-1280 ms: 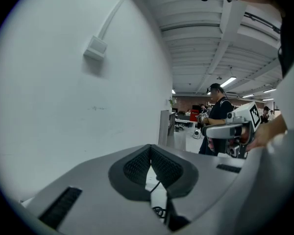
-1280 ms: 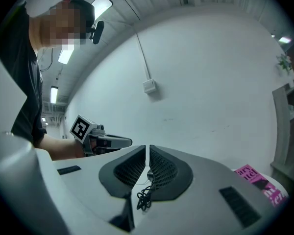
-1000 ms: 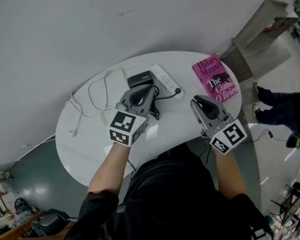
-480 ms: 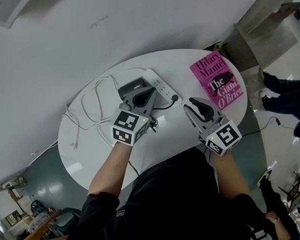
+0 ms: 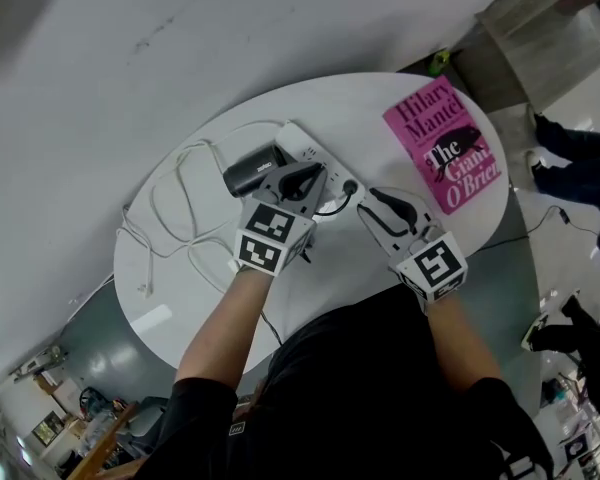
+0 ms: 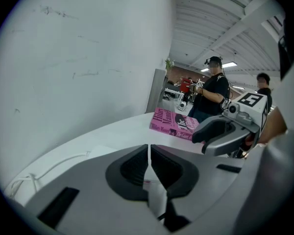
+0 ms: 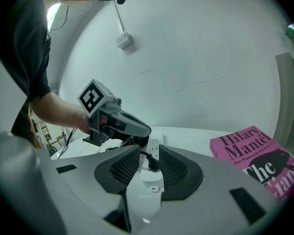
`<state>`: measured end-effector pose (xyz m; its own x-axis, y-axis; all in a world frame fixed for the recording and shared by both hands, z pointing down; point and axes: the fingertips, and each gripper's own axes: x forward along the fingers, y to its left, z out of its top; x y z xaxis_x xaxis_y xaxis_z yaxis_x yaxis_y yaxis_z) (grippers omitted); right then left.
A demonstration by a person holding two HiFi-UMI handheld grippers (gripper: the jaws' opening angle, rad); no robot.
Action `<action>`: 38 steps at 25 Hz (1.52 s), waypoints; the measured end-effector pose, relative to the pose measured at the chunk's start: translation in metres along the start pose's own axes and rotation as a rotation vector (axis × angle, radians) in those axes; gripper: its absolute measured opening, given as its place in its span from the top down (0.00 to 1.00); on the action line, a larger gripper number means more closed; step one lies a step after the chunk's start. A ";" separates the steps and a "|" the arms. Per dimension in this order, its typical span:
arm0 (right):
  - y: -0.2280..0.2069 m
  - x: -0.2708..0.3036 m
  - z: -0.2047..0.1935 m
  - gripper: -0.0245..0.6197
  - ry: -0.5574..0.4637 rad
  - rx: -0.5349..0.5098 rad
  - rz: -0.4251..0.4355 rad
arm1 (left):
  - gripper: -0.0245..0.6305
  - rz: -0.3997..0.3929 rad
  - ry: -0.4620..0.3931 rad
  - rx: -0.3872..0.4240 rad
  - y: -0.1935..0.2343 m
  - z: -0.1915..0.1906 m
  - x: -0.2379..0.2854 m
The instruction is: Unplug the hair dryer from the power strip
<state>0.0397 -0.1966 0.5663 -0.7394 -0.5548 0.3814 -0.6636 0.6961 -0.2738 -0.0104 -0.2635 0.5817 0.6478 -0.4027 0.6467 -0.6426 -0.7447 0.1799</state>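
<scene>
- Two hand-held grippers hang low over a round white worktop (image 5: 180, 288), side by side and near each other.
- The left hand-held gripper (image 6: 149, 153) has its jaws pressed together, with nothing between them.
- Just ahead of it, slightly to its left, lies the dark hair dryer (image 5: 252, 171). Whether its tips touch the dryer is hard to tell from above.
- The right hand-held gripper (image 7: 149, 151) has its jaws parted and grips nothing.
- Straight ahead of it, framed in the gap between its jaws, the black plug (image 7: 152, 162) sits in the near end of the white power strip (image 5: 310, 151).
- The plug's black cord leads toward the left hand-held gripper.
- A pink book (image 5: 445, 143) lies beyond the right hand-held gripper, to its right and apart from the strip.
- A loose white cable (image 6: 63, 163) loops on the worktop to the left of the left hand-held gripper.
</scene>
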 end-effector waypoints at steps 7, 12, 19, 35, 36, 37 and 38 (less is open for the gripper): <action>-0.004 0.019 -0.021 0.80 0.098 -0.068 0.000 | 0.81 -0.014 0.104 0.065 -0.004 -0.015 0.017; -0.006 0.033 -0.028 0.80 0.138 -0.098 0.003 | 0.78 -0.003 0.226 0.125 -0.003 -0.024 0.024; -0.006 0.043 -0.037 0.80 0.152 -0.099 -0.021 | 0.77 0.042 0.340 0.100 0.007 -0.033 0.027; -0.008 0.051 -0.036 0.80 0.134 -0.171 -0.016 | 0.80 0.067 0.454 0.124 0.009 -0.049 0.033; -0.008 0.052 -0.036 0.80 0.135 -0.187 -0.009 | 0.80 0.064 0.455 0.123 0.010 -0.049 0.034; -0.008 0.053 -0.037 0.80 0.135 -0.201 -0.002 | 0.80 0.061 0.454 0.122 0.010 -0.049 0.034; -0.008 0.054 -0.037 0.80 0.134 -0.213 0.004 | 0.80 0.058 0.455 0.120 0.010 -0.049 0.034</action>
<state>0.0093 -0.2153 0.6215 -0.7109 -0.4961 0.4986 -0.6111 0.7866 -0.0887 -0.0150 -0.2590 0.6420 0.3501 -0.1917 0.9169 -0.6031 -0.7951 0.0641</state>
